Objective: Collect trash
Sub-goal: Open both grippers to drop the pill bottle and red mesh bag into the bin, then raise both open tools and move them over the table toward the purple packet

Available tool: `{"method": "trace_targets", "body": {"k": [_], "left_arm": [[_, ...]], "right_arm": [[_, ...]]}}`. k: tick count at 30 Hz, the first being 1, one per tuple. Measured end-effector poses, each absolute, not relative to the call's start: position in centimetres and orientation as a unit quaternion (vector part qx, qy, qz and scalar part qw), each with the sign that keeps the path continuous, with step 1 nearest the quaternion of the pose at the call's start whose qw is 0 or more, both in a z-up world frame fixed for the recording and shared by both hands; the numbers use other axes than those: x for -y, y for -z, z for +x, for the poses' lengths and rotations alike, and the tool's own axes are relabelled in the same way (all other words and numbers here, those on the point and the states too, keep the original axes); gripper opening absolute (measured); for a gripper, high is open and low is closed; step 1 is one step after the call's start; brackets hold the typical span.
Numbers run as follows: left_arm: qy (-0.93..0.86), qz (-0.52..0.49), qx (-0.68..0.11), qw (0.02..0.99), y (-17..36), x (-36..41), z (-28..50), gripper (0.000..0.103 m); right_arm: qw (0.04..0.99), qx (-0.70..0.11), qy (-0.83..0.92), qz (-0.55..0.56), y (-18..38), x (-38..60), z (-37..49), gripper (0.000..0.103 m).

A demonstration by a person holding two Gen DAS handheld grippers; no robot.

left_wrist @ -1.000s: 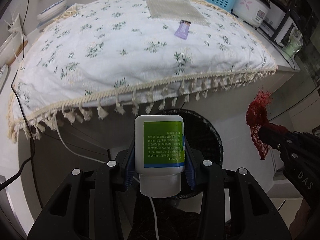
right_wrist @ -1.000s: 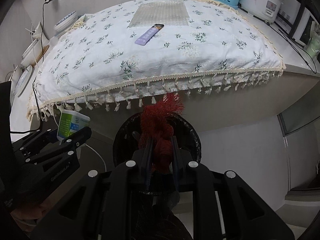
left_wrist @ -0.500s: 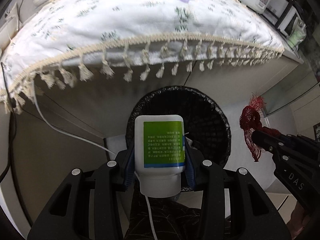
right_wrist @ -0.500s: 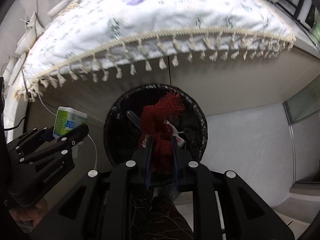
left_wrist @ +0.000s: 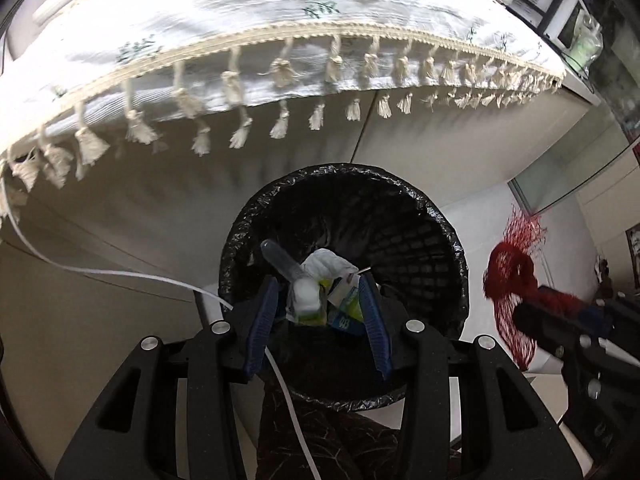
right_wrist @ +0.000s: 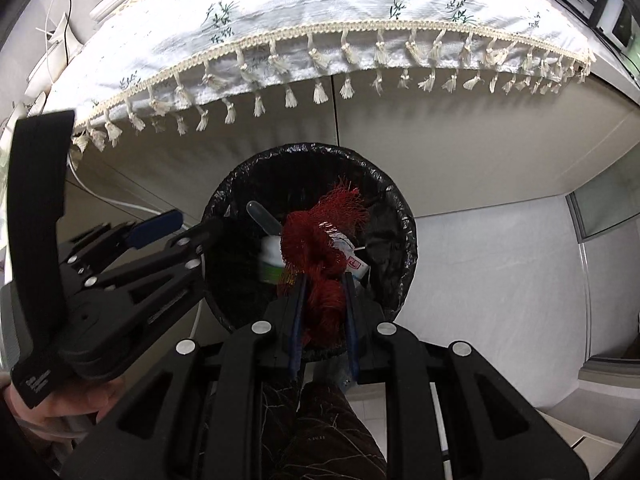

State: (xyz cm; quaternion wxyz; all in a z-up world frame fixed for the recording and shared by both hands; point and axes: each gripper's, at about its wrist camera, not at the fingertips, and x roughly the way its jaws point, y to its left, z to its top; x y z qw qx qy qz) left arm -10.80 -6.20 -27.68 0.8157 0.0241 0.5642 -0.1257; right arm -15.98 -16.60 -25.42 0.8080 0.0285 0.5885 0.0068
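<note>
Gripping red mesh [right_wrist: 320, 248], right fingers [right_wrist: 298, 312]; left fingers [left_wrist: 262, 320] released, bottle [left_wrist: 306, 300] binned.

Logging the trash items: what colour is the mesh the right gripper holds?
Dark red mesh netting, clearest in the right wrist view, pinched in the right gripper.

A black liner covers the bin [left_wrist: 440, 240]. The net [right_wrist: 320, 240] is dark red. The tablecloth [left_wrist: 240, 40] is white with small green sprigs and cream tassels. The bottle [right_wrist: 272, 260] in the bin looks white with a green label, though blurred. Blue pads [left_wrist: 262, 320] line black gripper fingers.
</note>
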Motion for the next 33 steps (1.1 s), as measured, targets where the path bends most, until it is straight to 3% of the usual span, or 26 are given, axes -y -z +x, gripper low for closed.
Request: {"method": "trace_targets", "body": {"k": [3, 5, 14, 24, 30, 33], "left_arm": [[0.132, 0.023, -0.564, 0.815, 27.7, 6.6, -10.9, 0.044], [0.131, 0.028, -0.562, 0.816, 27.5, 6.6, -10.9, 0.059], [0.109, 0.016, -0.550, 0.828, 26.0, 4.9, -11.1, 0.096], [0.071, 0.008, -0.567, 0.821, 26.7, 2.0, -11.7, 0.097], [0.056, 0.004, -0.568, 0.821, 26.5, 0.9, -11.7, 0.097], [0.049, -0.005, -0.563, 0.825, 26.0, 0.3, -11.5, 0.097]], "right_arm": [[0.807, -0.590, -0.006, 0.028, 25.6, 16.6, -16.1, 0.016], [0.806, -0.591, -0.004, 0.030, 25.7, 16.7, -16.0, 0.016], [0.804, -0.593, -0.016, 0.027, 26.5, 16.2, -14.6, 0.018], [0.805, -0.592, -0.038, -0.003, 27.8, 14.0, -13.5, 0.022], [0.810, -0.585, -0.036, -0.016, 27.1, 13.4, -13.3, 0.038], [0.818, -0.574, -0.032, -0.019, 26.1, 13.6, -13.2, 0.056]]}}
